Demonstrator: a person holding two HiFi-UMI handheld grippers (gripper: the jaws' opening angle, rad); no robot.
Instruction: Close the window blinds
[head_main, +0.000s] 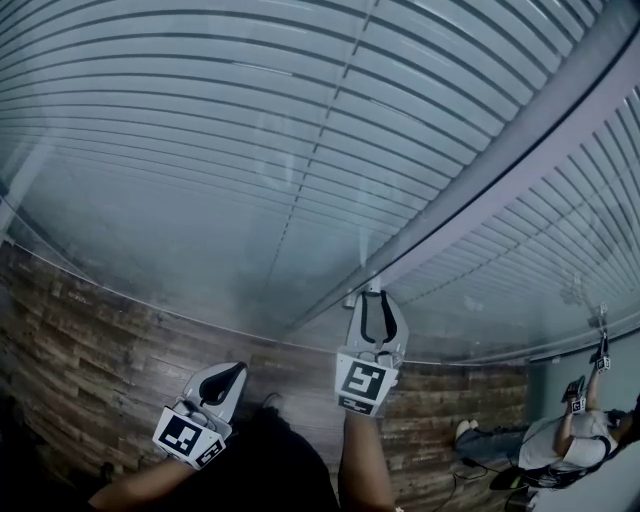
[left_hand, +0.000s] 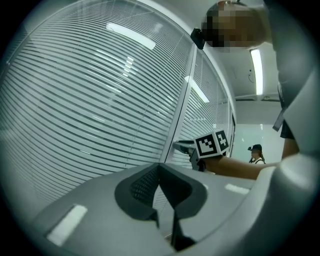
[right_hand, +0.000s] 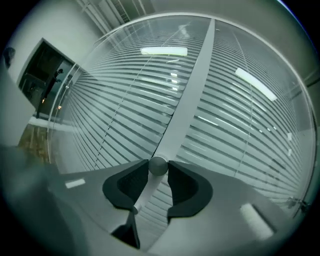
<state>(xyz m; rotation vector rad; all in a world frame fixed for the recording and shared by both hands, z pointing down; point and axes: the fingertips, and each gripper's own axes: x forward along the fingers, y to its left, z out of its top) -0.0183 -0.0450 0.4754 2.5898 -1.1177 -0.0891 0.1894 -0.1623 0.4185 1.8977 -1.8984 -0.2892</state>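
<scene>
Window blinds (head_main: 200, 120) hang lowered over both panes directly ahead of the person, one either side of a grey upright post (right_hand: 192, 90).

Nearest: the left tool (left_hand: 160, 169) is clenched, pad tips together with nothing between them. It is held back from the blinds, lower than and to the left of the other tool, over a wood-plank floor (head_main: 90, 350).

Next: the right tool (head_main: 375, 298) reaches up to the post. Its pads are grasping a small round grey knob (right_hand: 158, 165) mounted on the post, one pad touching each side.

Beyond: the slats run level across each pane, with thin dark lines between them.

Farthest: a second person (head_main: 580, 440) is at the far right beside the blinds, one arm raised.
</scene>
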